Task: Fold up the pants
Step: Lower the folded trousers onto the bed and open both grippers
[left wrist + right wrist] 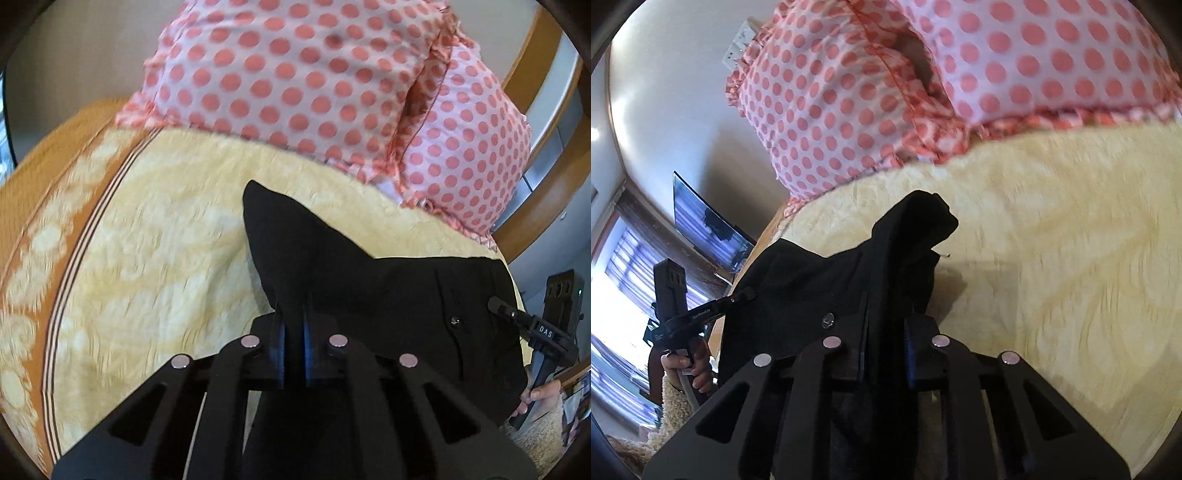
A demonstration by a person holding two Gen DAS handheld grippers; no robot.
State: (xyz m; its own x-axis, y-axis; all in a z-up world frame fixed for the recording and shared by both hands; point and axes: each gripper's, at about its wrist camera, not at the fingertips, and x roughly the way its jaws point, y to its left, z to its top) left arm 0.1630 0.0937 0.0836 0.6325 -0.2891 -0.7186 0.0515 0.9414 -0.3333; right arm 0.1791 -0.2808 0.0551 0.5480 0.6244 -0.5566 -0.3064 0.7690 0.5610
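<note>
The black pants (pixel 388 295) hang between both grippers over the yellow bedspread (pixel 166 258). My left gripper (pixel 293 325) is shut on a corner of the pants; a pointed flap sticks up past its blue pads. My right gripper (pixel 886 325) is shut on a bunched edge of the pants (pixel 820 280), near a metal button (pixel 827 318). In the left wrist view the right gripper (pixel 498 305) grips the pants' far edge. In the right wrist view the left gripper (pixel 748 294) does the same at the left.
Two pink polka-dot pillows (pixel 295 74) lie at the head of the bed, also in the right wrist view (pixel 849 110). A wooden headboard (pixel 543 74) curves behind. The bedspread has an orange border (pixel 44 184). A TV screen (pixel 701 218) and a window (pixel 620 280) are at left.
</note>
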